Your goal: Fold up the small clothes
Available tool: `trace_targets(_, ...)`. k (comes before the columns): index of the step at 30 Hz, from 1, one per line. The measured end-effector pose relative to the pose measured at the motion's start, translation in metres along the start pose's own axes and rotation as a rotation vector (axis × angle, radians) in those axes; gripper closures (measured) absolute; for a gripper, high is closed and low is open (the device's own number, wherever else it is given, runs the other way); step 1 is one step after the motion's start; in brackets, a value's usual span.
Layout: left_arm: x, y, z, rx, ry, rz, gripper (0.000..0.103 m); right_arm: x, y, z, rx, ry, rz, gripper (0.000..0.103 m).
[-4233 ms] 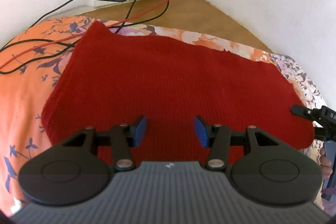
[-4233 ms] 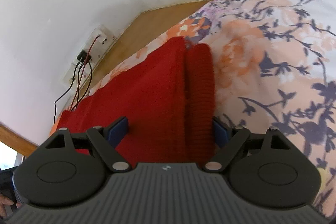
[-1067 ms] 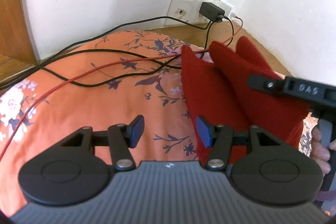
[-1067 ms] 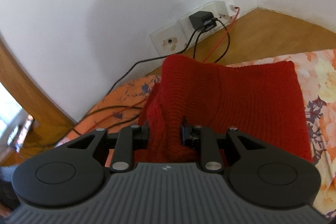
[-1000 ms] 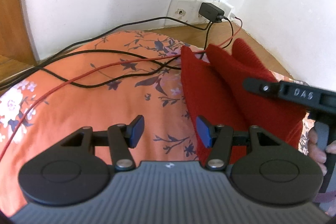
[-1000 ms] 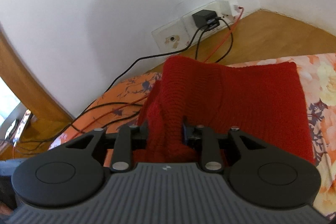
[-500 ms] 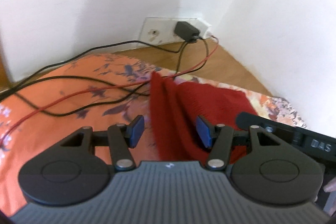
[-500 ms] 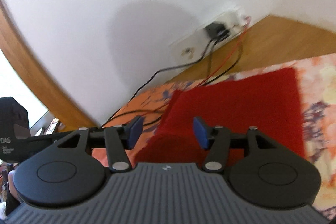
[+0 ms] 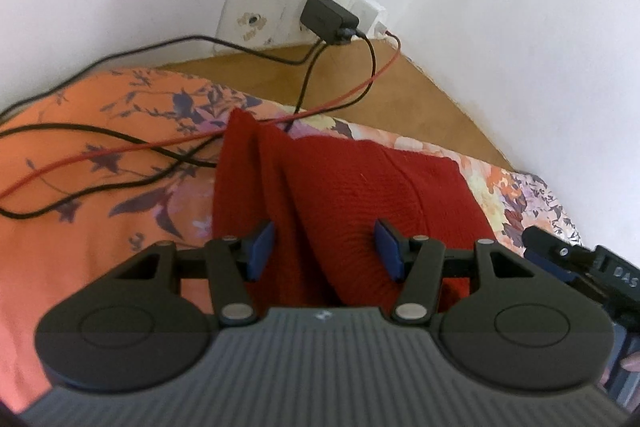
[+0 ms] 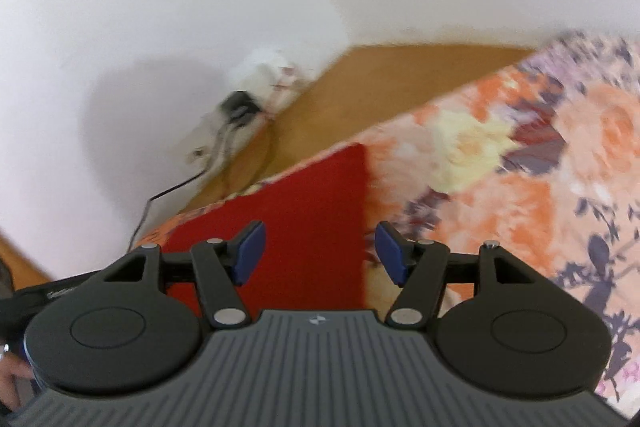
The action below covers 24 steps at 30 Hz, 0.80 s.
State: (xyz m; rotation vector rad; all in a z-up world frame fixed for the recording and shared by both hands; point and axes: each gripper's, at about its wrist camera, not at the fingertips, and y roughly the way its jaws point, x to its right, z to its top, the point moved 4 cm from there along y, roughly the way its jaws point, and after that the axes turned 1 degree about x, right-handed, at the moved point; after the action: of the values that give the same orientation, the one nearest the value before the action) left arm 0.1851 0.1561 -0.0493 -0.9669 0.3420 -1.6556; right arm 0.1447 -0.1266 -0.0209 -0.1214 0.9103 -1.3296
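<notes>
A red knitted garment (image 9: 348, 187) lies doubled over on the floral bedspread (image 9: 80, 195), with a raised fold along its left edge. My left gripper (image 9: 324, 247) hovers open above the near end of the garment, blue pads apart, nothing between them. In the right wrist view the same red garment (image 10: 308, 203) lies flat. My right gripper (image 10: 318, 253) stands open over its right edge, gripping nothing. The other gripper's black body (image 9: 580, 267) shows at the right of the left wrist view.
Black and red cables (image 9: 120, 155) trail across the bedspread from a charger (image 9: 328, 21) in a wall socket plate in the corner. A wooden ledge (image 9: 360, 87) runs between bed and white walls. A person's fingers (image 10: 12, 379) hold the handle at lower left.
My right gripper opened and let go of the red garment's folded edge, then swung right over the garment's far side. The left gripper moved over the garment, still open.
</notes>
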Motion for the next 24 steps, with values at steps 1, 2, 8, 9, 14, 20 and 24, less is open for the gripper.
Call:
trace_targets(1,0.000,0.002,0.000,-0.001,-0.007,-0.001,0.047,0.007,0.003,-0.001,-0.009,0.024,-0.003,0.035)
trace_targets(2,0.001,0.005,0.000,-0.001,-0.012,-0.004,0.047,0.013,0.007,-0.002,-0.021,0.044,-0.007,0.035)
trace_targets(8,0.003,0.011,-0.004,0.022,-0.021,-0.036,0.049,0.032,0.035,-0.009,-0.068,0.141,0.030,0.035)
trace_targets(9,0.002,0.011,-0.004,0.027,-0.028,-0.039,0.052,0.033,0.038,-0.009,-0.073,0.157,0.042,0.035)
trace_targets(14,0.003,0.002,-0.004,0.079,-0.016,-0.060,0.082,0.025,0.045,-0.015,-0.129,0.194,0.174,0.036)
trace_targets(20,0.002,-0.039,0.004,0.189,0.012,-0.046,0.083,-0.014,0.031,-0.014,-0.107,0.062,0.220,0.041)
trace_targets(24,-0.020,-0.045,0.001,0.178,-0.001,0.008,0.083,-0.045,0.025,-0.018,-0.110,-0.054,0.231,0.041)
